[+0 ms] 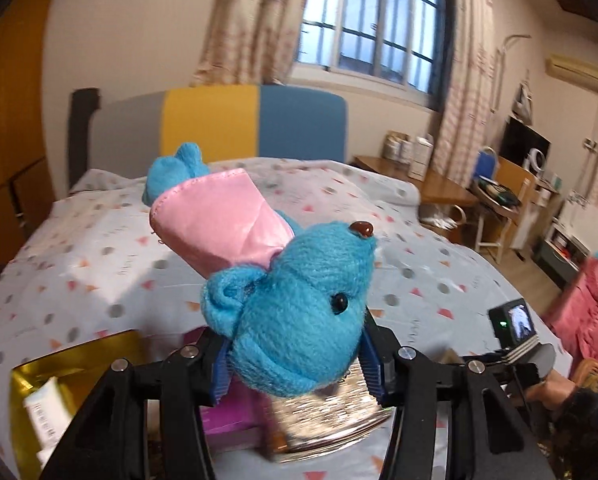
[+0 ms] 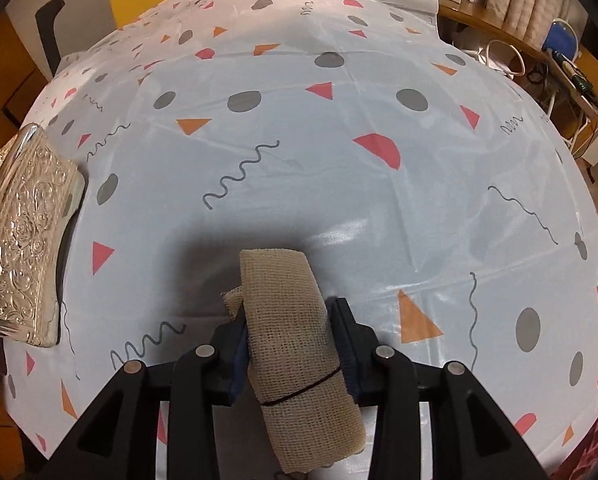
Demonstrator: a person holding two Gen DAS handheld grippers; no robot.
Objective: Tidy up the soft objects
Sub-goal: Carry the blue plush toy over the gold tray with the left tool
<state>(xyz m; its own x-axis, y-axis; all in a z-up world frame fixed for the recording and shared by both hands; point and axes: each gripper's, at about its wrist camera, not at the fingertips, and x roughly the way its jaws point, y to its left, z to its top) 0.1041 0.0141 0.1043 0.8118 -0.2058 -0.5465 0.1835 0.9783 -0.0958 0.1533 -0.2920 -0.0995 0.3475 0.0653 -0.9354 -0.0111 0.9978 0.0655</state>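
**Both grippers loaded over the bed**

We have the blue plush point(image 1: 299, 312) clamped by its head in our left gripper point(image 1: 295, 364), the blue pads pressing either cheek. Its pink dress point(image 1: 215, 224) and legs stick up and away to the far left, clear of the sheet point(image 1: 99, 264). Below it, near us, lie a silver embossed box point(image 1: 339, 412), a purple item point(image 1: 227, 420) just left of that, and a gold box point(image 1: 75, 364) at the near left.

Our right gripper point(image 2: 295, 344) pinches a rolled beige gauze cloth point(image 2: 295, 344), tied with a dark band, held above the patterned sheet point(image 2: 339, 160). The silver box point(image 2: 23, 236) sits at the sheet's left edge, well apart from the roll.
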